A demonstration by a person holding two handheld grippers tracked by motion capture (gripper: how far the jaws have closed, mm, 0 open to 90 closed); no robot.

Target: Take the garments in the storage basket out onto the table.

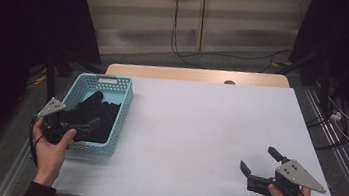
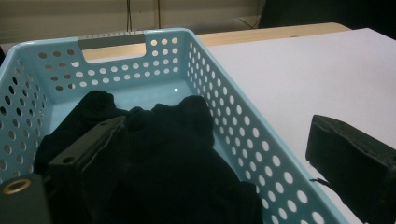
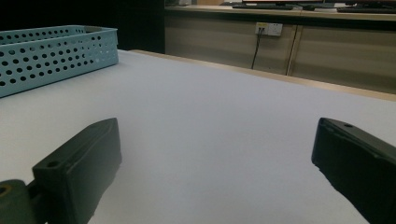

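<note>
Presently the left gripper (image 1: 75, 128) hangs at the near end of the light-blue basket (image 1: 122, 117), its jaws spread wide and holding nothing; in the left gripper view one jaw lies inside the basket against the black cloth (image 2: 173, 158), the other outside over the table (image 2: 299, 79), so the perforated side wall stands between them. The cloth fills the near half of the basket in a soft, crumpled heap. The likely fault from here: closing in this position would pinch the wall rather than the fabric, or catch both, and lifting would then drag or tip the light basket; a shallow bite on a loose fold could also slip free. The basket is thin moulded plastic, rectangular, with round holes in rows and a slotted handle at the far end; the cloth is matt, limp and deep black, its folds hard to read. The right gripper (image 1: 255, 163) rests low over the smooth white table near the person's right, jaws wide apart and unloaded.
</note>
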